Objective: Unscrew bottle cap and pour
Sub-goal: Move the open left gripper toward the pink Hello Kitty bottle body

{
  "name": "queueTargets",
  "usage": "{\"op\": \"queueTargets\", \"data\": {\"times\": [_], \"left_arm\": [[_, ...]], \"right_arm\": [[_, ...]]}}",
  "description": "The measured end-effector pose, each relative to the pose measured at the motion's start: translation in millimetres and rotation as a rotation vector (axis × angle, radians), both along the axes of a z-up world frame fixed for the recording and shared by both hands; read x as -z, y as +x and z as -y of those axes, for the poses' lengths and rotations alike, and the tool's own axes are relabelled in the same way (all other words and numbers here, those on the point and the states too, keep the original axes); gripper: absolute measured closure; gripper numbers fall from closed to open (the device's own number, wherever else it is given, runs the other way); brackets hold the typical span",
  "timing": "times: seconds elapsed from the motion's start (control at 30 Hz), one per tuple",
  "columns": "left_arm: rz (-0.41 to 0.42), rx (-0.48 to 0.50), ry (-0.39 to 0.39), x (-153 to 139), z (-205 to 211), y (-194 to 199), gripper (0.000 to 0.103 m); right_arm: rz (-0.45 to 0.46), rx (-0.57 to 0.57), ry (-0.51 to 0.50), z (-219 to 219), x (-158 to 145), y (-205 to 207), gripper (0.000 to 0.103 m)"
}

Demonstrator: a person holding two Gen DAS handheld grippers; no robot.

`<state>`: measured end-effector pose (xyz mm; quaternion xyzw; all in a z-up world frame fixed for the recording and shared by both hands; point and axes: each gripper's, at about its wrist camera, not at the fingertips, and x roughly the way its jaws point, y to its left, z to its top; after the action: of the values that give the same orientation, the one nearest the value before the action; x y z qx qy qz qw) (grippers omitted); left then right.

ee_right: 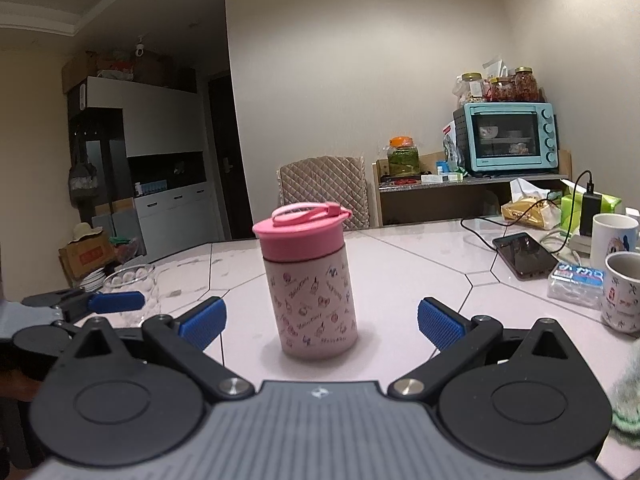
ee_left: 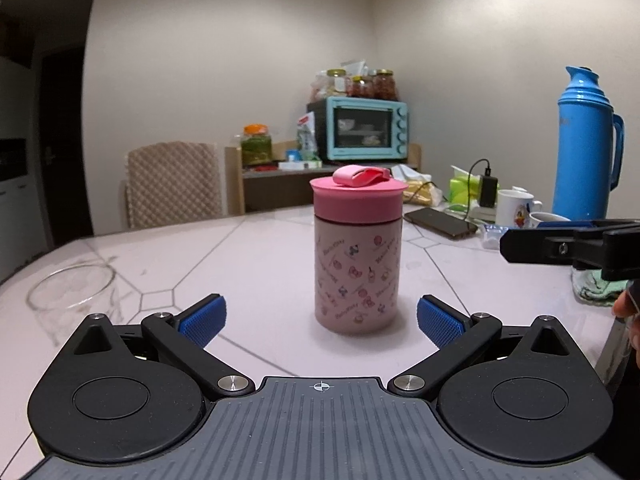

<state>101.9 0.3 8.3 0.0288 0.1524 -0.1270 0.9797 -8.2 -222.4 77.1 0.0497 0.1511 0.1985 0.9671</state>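
You are holding the left gripper (ee_left: pixel 321 320) with its jaws spread wide and gripping nothing. The pink bottle (ee_left: pixel 357 276) is standing upright at the centre of the left wrist frame, on the pale marble surface (ee_left: pixel 248 264), beyond the blue pads (ee_left: pixel 204 316) and apart from them. Its pink cap (ee_left: pixel 358 200) is sitting on top, with the loop strap folded flat across it. A clear glass (ee_left: pixel 72 296) is standing at the left of that frame, well apart from the bottle. The right gripper (ee_left: pixel 560 246) is showing at the right edge, side on.

In the right wrist frame, the right gripper (ee_right: pixel 321 322) is also sitting wide open and empty, and the bottle (ee_right: pixel 310 288) is standing just left of centre, leaning in the fisheye, ahead of the pads and touching neither. The left gripper (ee_right: pixel 80 304) is poking in at the left edge, in front of the glass (ee_right: pixel 132 280). A phone (ee_right: pixel 524 254) and two mugs (ee_right: pixel 614 236) are lying at the right of the frame, and a blue flask (ee_left: pixel 586 144) is standing at the upper right of the left wrist frame.
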Motion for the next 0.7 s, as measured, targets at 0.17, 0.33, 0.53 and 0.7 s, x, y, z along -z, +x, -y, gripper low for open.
{"op": "queueTargets", "data": {"times": [0.17,0.33,0.53,0.7], "left_arm": [[-0.012,0.082,-0.015,3,-6,26,0.0],[-0.025,0.146,-0.029,4,-8,47,0.0],[-0.025,0.193,-0.011,6,-6,72,0.0],[-0.028,0.211,-0.007,6,-3,88,0.0]], "right_arm": [[0.013,-0.003,-0.004,-7,-6,14,0.0],[0.02,-0.006,-0.005,-12,-9,26,0.0],[0.001,-0.01,-0.009,-14,-7,42,0.0],[-0.005,-0.019,-0.013,-16,-8,55,0.0]]}}
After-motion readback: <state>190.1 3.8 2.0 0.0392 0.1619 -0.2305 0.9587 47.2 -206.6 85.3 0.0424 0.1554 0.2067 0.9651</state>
